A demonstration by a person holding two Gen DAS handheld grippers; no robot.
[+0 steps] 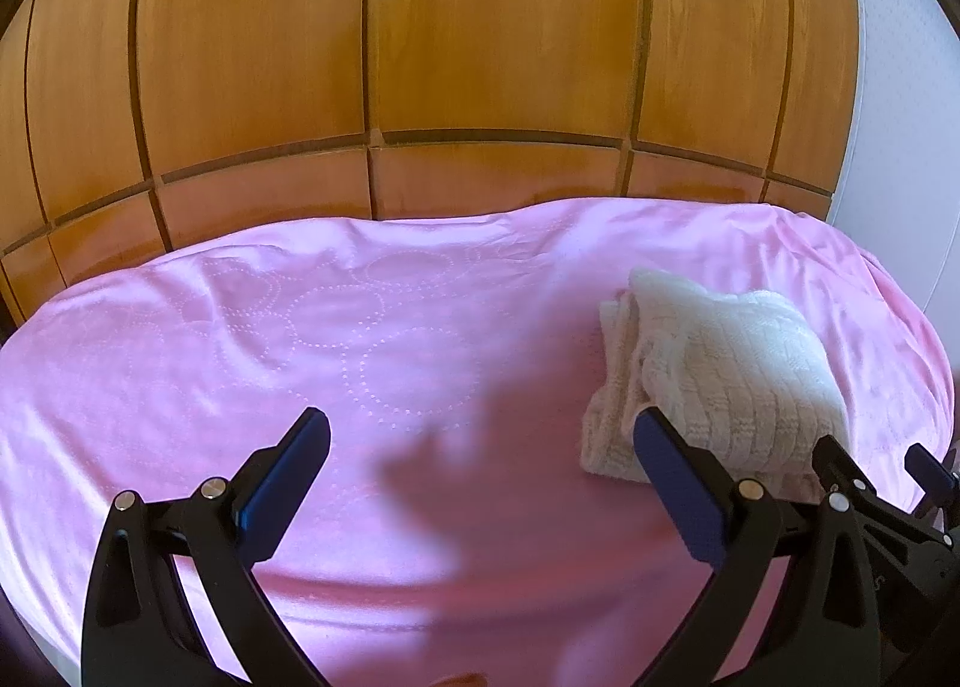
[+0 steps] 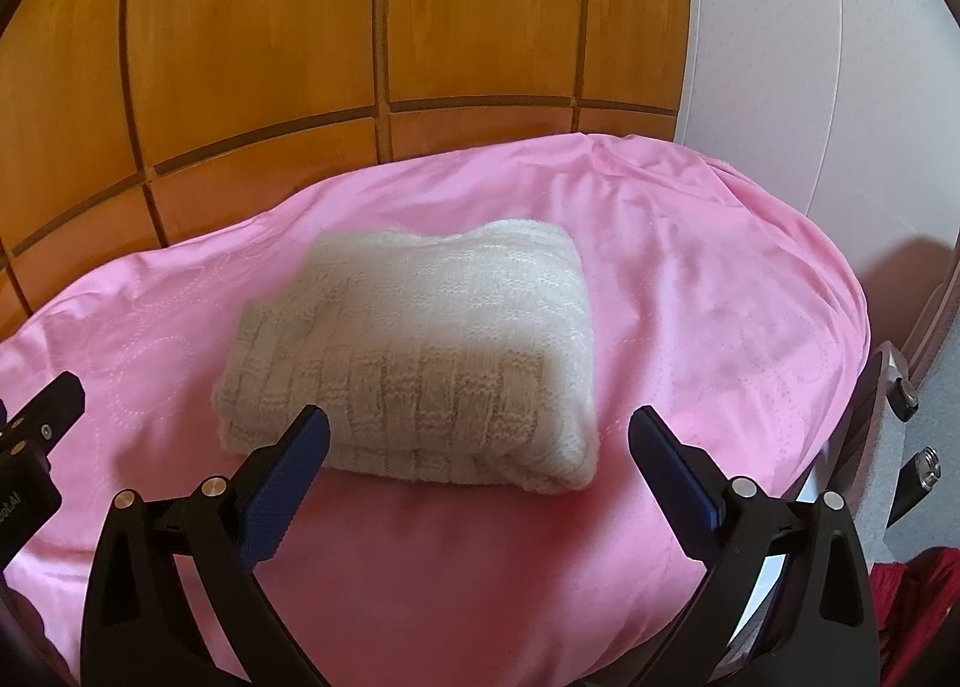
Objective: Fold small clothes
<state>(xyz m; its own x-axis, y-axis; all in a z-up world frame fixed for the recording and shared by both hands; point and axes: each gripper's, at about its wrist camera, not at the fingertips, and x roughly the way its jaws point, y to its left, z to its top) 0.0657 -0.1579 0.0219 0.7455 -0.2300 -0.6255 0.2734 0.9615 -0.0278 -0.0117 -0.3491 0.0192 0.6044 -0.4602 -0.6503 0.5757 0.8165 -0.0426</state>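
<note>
Your left gripper (image 1: 480, 435) and right gripper (image 2: 479, 432) are both hanging released, grasping nothing. The cream knitted garment (image 2: 420, 351) is lying folded on the pink bedspread (image 2: 690, 297); likely soft, light, stretchy. Pinch its thick folded edge.

The pink quilted bedspread (image 1: 240, 363) lies bare across its left and middle — open room there. On its right part sits the folded cream knitted garment (image 2: 420, 351), the only obstacle on the surface. Behind, the orange-brown wooden panelled wall (image 1: 384, 57) closes the far edge.
</note>
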